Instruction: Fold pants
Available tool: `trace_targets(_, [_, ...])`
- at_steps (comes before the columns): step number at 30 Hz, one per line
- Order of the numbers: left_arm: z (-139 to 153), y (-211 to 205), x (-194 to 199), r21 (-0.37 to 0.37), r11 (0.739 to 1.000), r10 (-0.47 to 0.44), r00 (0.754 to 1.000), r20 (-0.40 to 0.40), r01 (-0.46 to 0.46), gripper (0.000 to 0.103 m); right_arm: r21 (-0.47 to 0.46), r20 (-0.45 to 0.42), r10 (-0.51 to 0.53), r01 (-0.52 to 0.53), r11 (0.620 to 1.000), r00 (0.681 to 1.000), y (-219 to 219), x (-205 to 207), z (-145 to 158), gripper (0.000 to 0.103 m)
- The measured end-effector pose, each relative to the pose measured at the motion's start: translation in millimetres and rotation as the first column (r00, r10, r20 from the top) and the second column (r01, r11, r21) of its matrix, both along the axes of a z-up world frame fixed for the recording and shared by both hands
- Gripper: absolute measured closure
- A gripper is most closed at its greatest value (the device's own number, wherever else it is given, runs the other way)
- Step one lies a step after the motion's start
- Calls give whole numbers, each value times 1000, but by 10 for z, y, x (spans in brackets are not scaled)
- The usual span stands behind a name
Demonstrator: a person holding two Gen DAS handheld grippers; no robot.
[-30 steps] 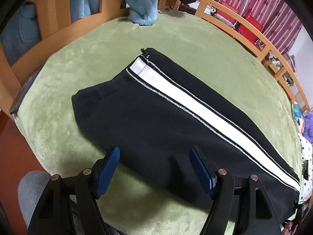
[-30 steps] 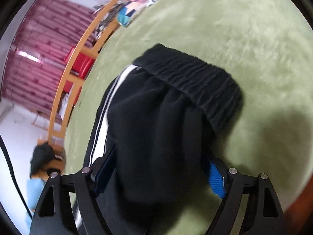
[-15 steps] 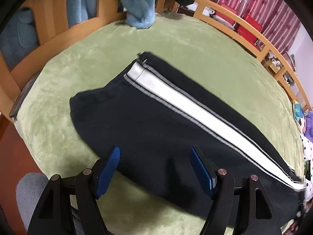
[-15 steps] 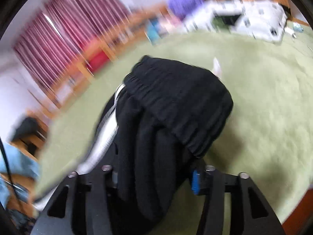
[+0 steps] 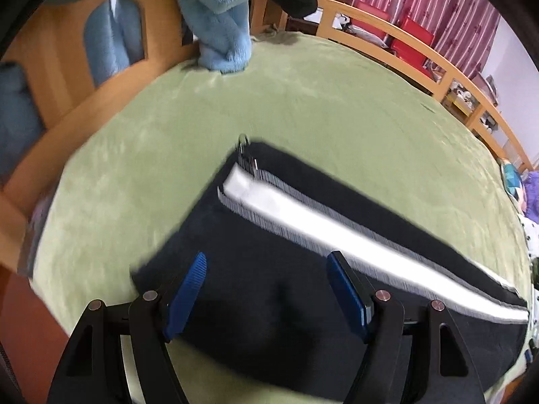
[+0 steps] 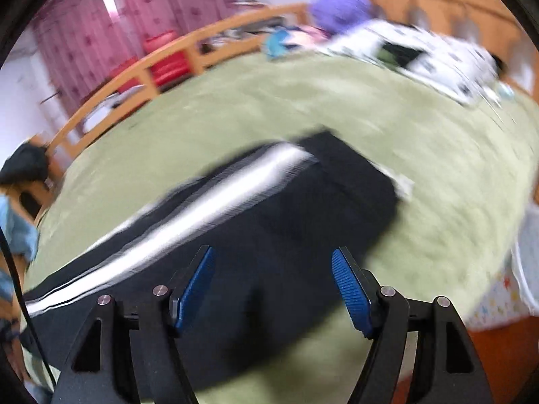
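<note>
Now the right gripper [image 6: 273, 286] has let go of the waistband, jaws just reopened w/ nothing between, left gripper [image 5: 266, 294] also open and empty, so the pants [image 5: 303, 269] lie flat mid-bed [image 5: 134, 168], next fold probably not begun.

Left gripper [image 5: 266, 291]: matte black angular linkage arms with triangular cut-outs, round silver pivot screws (four visible), ribbed blue pads [image 5: 187, 294] on both fingers. Right gripper [image 6: 273, 289]: same build, black frame, silver screws, blue ribbed pads [image 6: 350, 291]. Thin black cable [image 6: 13, 276] runs along the right wrist view's left edge.
</note>
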State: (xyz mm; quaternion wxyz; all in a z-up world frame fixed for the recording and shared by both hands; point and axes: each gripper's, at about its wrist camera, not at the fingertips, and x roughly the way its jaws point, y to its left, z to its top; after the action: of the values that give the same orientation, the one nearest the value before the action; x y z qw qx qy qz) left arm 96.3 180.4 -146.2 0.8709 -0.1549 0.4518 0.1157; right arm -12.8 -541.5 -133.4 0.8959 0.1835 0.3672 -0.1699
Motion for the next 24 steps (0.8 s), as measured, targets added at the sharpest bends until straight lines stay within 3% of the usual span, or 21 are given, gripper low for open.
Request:
trace_targets(9, [-242,321,828,13,999,35,998,-45,-35,31,-20,-45,214,-215,977,976,1083,1073,-154,31])
trace_targets(16, [-459,445,1028,-90,996,26,999,-42,-30,34,-40,-104,357,-362,931,928,1436,1617,-408,31])
trace_targets(18, [-472,434,1031,-108,994,18,999,-34,-22,39,-41,-122,416,-423,905,901,1517,1738,-478,31])
trace_targets(22, [-445,357,1025,-125,992,-11,1000,-24,8,39,-23,-216,522,-539,842,825,1727,1917,-654,31])
trace_targets(24, [-414,315,1026,-102,995,-21,1000,-20,19,39,-9,-257,586,-609,793,768,1838,1946,-717,31])
